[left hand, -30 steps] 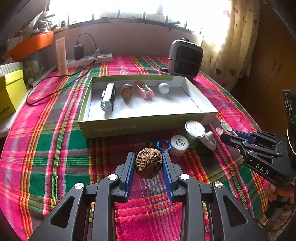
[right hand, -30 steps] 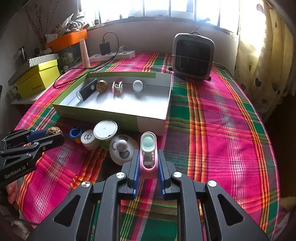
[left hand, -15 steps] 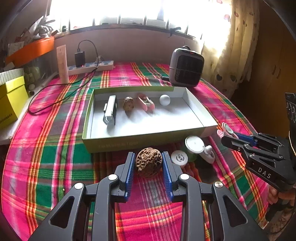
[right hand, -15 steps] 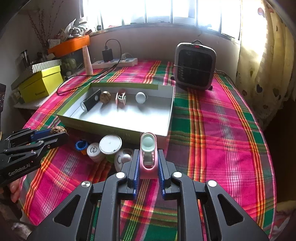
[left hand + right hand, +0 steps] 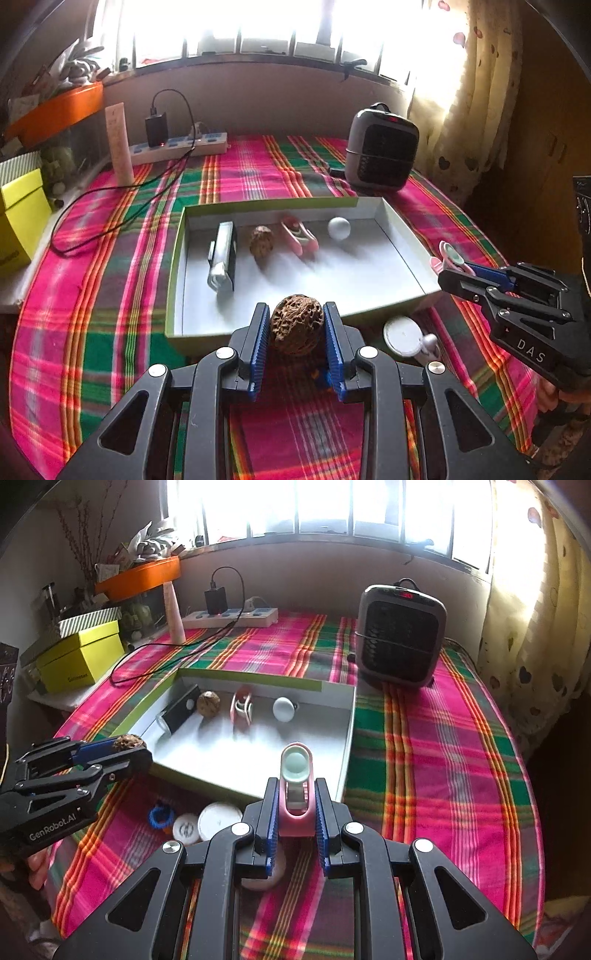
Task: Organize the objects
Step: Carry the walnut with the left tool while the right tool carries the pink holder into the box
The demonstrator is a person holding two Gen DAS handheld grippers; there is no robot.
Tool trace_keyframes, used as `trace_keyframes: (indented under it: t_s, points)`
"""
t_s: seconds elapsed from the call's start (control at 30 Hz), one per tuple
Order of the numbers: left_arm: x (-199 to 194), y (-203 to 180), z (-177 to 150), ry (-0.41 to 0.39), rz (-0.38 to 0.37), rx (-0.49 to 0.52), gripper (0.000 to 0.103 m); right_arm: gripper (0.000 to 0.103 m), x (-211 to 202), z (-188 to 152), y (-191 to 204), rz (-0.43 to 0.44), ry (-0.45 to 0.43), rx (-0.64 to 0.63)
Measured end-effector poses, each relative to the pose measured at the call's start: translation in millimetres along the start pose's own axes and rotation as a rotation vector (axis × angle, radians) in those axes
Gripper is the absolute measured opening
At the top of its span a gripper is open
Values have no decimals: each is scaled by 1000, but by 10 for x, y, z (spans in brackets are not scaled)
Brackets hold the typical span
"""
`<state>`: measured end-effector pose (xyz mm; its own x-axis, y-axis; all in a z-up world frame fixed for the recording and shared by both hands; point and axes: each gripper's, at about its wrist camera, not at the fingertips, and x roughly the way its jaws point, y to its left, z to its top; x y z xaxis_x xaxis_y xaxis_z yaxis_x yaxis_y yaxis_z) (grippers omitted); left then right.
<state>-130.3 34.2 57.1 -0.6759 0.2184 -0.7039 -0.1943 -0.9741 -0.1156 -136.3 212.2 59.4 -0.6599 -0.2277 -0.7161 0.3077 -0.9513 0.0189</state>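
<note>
My left gripper (image 5: pixel 297 328) is shut on a brown walnut (image 5: pixel 296 324), held above the near edge of the green-rimmed white box (image 5: pixel 369 306). My right gripper (image 5: pixel 295 805) is shut on a pink clip with a mint pad (image 5: pixel 295 775), above the box's near right corner (image 5: pixel 349 716). In the box lie a black and silver device (image 5: pixel 222 254), a second walnut (image 5: pixel 261 240), a second pink clip (image 5: pixel 299 234) and a white ball (image 5: pixel 339 228). Each gripper shows in the other's view: the right one (image 5: pixel 452 264) and the left one (image 5: pixel 127 746).
On the plaid cloth in front of the box lie white round lids (image 5: pixel 218 821), a blue ring (image 5: pixel 161 816) and a small white piece (image 5: pixel 428 341). A grey heater (image 5: pixel 400 635) stands behind the box. A power strip (image 5: pixel 177 147), a cable and a yellow box (image 5: pixel 79 657) are at the far left.
Both grippers have risen and moved forward toward the box with their loads. The walnut and the pink clip now hang over the box's near edge.
</note>
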Motion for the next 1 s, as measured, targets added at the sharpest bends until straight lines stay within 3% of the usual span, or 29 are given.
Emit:
trace_keyframes:
  t_s: [1.0]
  points:
    - [734,160,405,74,24,4,27,18,867,549,-175,-25,95,-21]
